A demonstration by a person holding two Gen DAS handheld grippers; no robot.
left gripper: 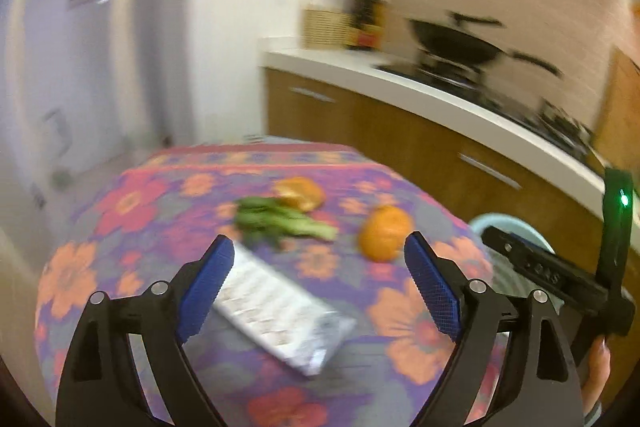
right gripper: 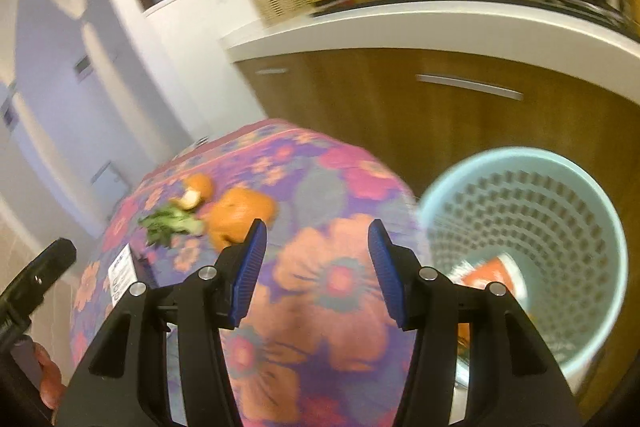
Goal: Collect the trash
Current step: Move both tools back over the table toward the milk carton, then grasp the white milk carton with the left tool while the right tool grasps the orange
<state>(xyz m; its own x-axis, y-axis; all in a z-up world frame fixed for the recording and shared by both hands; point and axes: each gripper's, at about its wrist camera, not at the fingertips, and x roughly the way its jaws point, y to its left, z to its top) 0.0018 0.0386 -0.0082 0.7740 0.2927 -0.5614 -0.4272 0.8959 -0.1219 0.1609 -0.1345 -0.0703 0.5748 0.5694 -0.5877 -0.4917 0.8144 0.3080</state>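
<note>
Trash collection partly done: one orange-and-white wrapper (right gripper: 496,273) lies in the pale blue perforated plastic bin (right gripper: 600,227), four pieces remain on the table

On the round table with the purple and orange flowered cloth (left gripper: 132,211), a silver-white flat packet (left gripper: 280,311) lies between the wide, empty jaws of the left gripper (left gripper: 318,291); leafy green scraps (left gripper: 280,221) at 12 o'clock, two orange peel pieces (left gripper: 384,233) toward 1 o'clock. The right gripper (right gripper: 318,273) stands half open, holding nothing, bin at its 3 o'clock
</note>
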